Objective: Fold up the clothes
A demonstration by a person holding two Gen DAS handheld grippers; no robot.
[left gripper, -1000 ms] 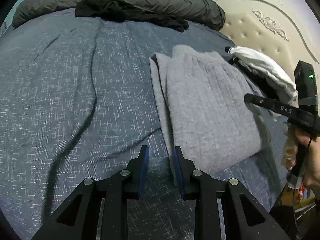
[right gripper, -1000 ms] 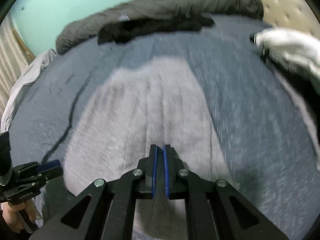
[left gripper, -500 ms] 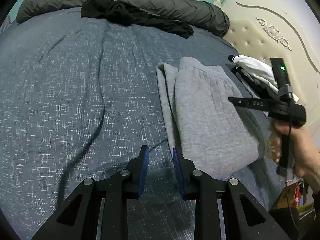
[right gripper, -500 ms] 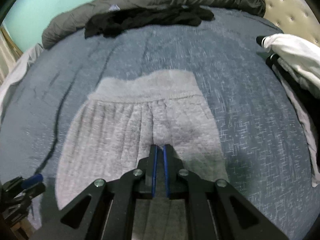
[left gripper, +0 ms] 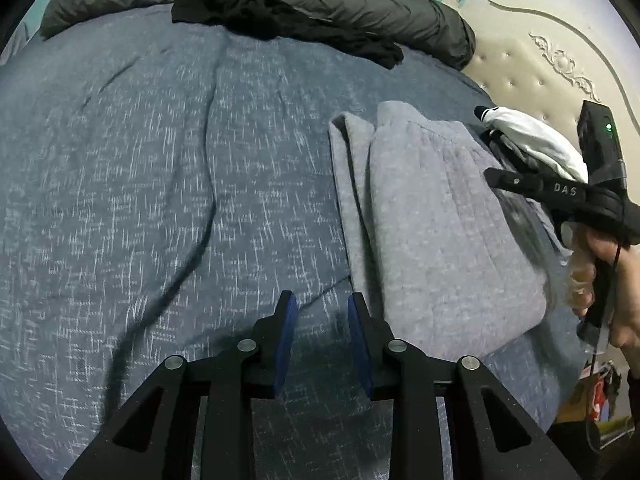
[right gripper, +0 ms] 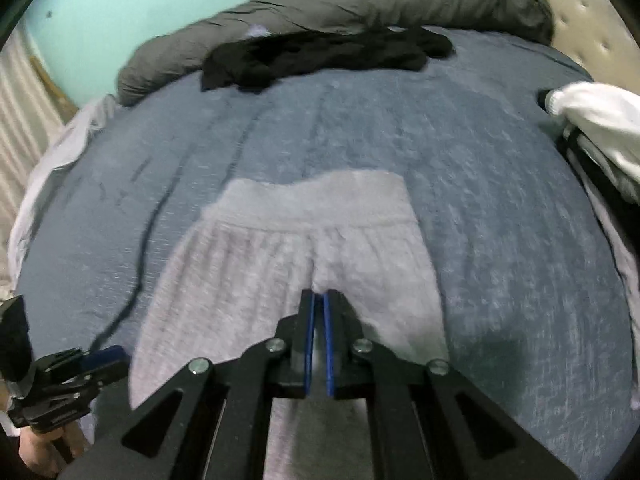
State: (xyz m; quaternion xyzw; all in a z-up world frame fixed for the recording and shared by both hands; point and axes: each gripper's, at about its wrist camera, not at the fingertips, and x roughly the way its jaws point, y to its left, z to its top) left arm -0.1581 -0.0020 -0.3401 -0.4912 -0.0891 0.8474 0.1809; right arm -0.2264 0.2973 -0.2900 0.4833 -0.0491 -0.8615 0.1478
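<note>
Grey sweatpants lie folded on the blue bed cover, waistband toward the far side. My left gripper hovers open over bare cover just left of the pants' edge, with nothing between its blue pads. It shows again at the lower left of the right wrist view. My right gripper is shut, its pads nearly touching, and hangs over the middle of the pants with no cloth visibly pinched. From the left wrist view the right gripper is above the pants' right side, with a hand on its handle.
A black garment lies at the far side of the bed against a rolled dark grey duvet. A white and black garment pile sits at the right by the padded headboard. A long crease runs down the cover.
The right gripper, still shut, has drawn back over the pants so more of the waistband shows ahead of it. The left gripper stays open and has barely shifted.
</note>
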